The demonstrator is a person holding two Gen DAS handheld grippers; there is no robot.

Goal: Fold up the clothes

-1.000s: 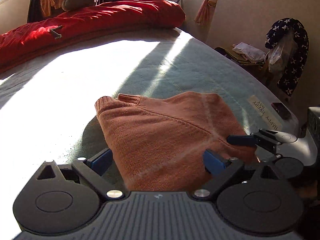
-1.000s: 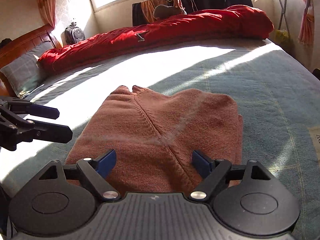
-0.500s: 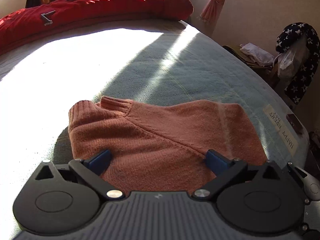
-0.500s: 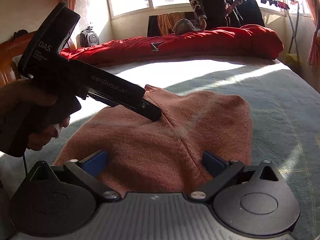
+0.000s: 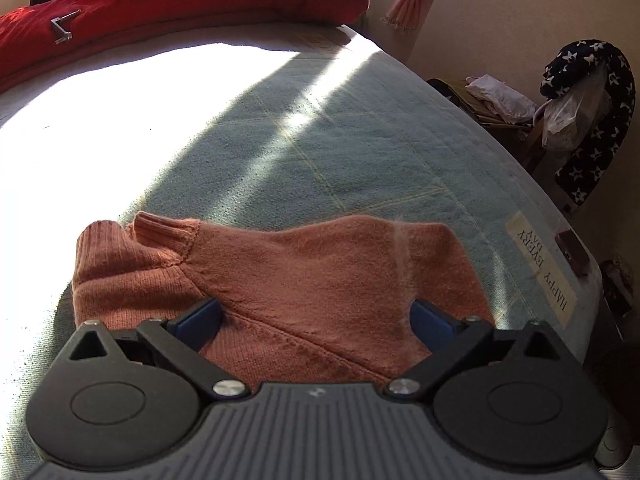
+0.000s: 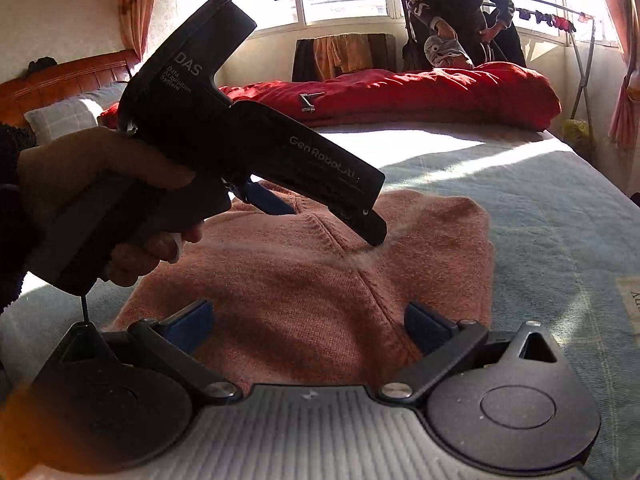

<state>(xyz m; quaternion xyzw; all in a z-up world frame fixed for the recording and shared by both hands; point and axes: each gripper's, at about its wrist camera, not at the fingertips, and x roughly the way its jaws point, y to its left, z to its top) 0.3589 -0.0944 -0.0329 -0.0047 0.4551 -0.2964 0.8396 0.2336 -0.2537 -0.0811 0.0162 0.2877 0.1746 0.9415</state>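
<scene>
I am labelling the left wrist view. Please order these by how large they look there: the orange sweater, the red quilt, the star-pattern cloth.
1. orange sweater, though it lies nearest the camera, so this is unsure
2. red quilt, partly cut off
3. star-pattern cloth

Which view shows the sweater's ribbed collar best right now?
The left wrist view: the sweater lies folded, its collar unobstructed at the far left edge. In the right wrist view, the left gripper covers most of it.
</scene>
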